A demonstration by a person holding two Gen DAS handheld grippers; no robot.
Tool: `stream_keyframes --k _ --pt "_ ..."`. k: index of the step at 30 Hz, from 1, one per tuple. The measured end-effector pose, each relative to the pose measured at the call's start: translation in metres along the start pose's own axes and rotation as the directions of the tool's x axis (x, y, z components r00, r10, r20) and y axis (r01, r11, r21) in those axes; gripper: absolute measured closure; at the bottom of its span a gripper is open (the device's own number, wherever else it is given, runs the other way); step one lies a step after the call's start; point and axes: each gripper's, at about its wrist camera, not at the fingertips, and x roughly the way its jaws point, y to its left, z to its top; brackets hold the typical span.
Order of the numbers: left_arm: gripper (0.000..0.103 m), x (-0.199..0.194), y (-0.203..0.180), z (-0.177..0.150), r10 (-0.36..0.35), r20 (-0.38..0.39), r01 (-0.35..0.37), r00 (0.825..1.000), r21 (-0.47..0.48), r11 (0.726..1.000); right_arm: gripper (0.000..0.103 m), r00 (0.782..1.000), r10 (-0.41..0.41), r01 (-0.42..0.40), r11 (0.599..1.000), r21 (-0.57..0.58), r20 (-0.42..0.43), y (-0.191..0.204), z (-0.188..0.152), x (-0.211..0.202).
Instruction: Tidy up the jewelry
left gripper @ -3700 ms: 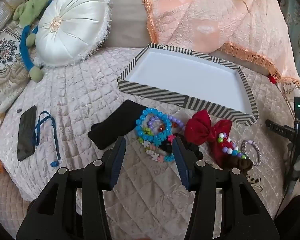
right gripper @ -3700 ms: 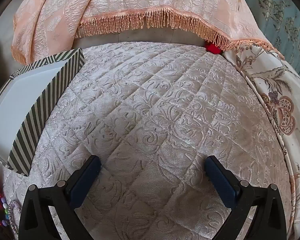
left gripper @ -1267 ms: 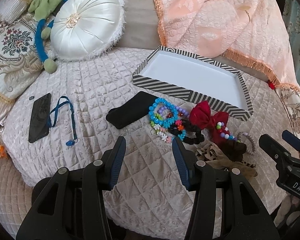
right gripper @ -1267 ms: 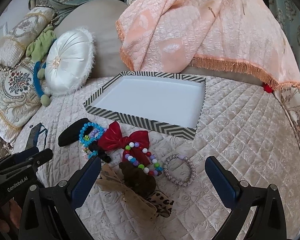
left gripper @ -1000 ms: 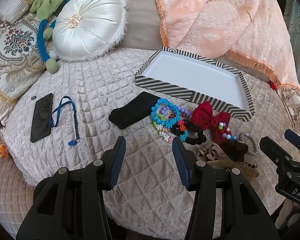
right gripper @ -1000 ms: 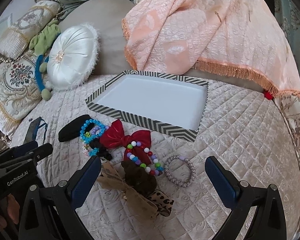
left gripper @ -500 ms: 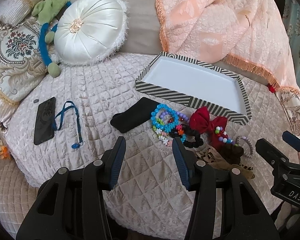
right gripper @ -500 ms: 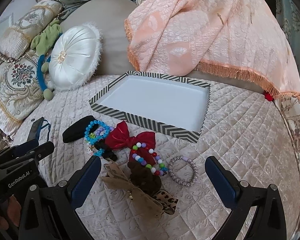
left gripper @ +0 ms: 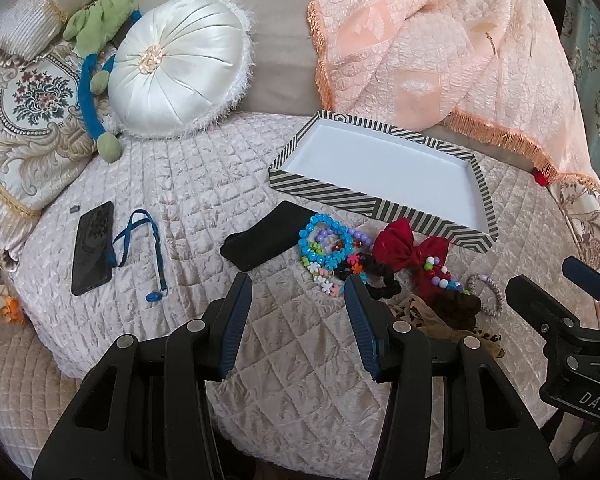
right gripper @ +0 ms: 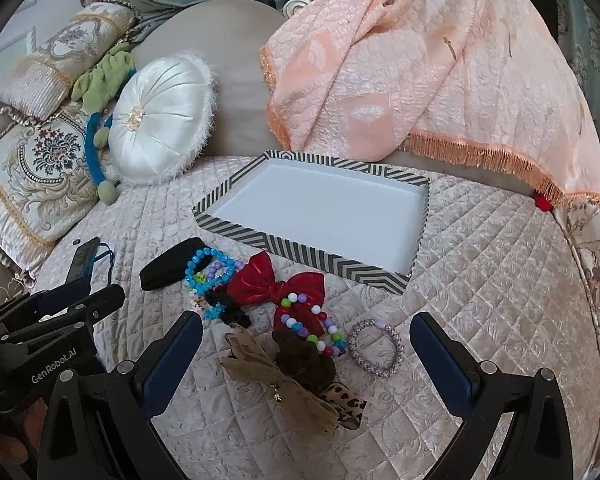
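Note:
A striped tray with a white inside lies on the quilted bed. In front of it sits a pile: blue bead bracelets, a red bow, a multicoloured bead bracelet, a silver bead bracelet, brown and leopard hair ties, a black scrunchie and a black band. My left gripper is open and empty, hovering short of the pile. My right gripper is wide open and empty above the pile's near side.
A black phone and blue lanyard lie at the left. A white round cushion, patterned pillows and a peach fringed blanket stand behind the tray.
Both grippers have drawn back and up a little, so the bed shows smaller. The right view swung earlier from bare quilt onto the tray and pile. Nothing was picked up.

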Motion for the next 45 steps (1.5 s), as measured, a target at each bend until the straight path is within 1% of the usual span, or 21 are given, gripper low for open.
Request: stream_keyframes --k 11,45 --pt "0.055 -0.001 0.001 -0.001 0.001 -0.005 -0.001 1.0 -0.003 1.0 0.0 1.0 0.005 -0.005 1.0 -0.003 0.001 0.003 0.0 -0.002" --pt "0.055 0.01 0.003 -0.007 0.005 -0.036 -0.005 0.999 -0.001 1.0 0.0 0.999 0.005 -0.005 1.0 -0.008 -0.043 -0.001 -0.008 0.009"
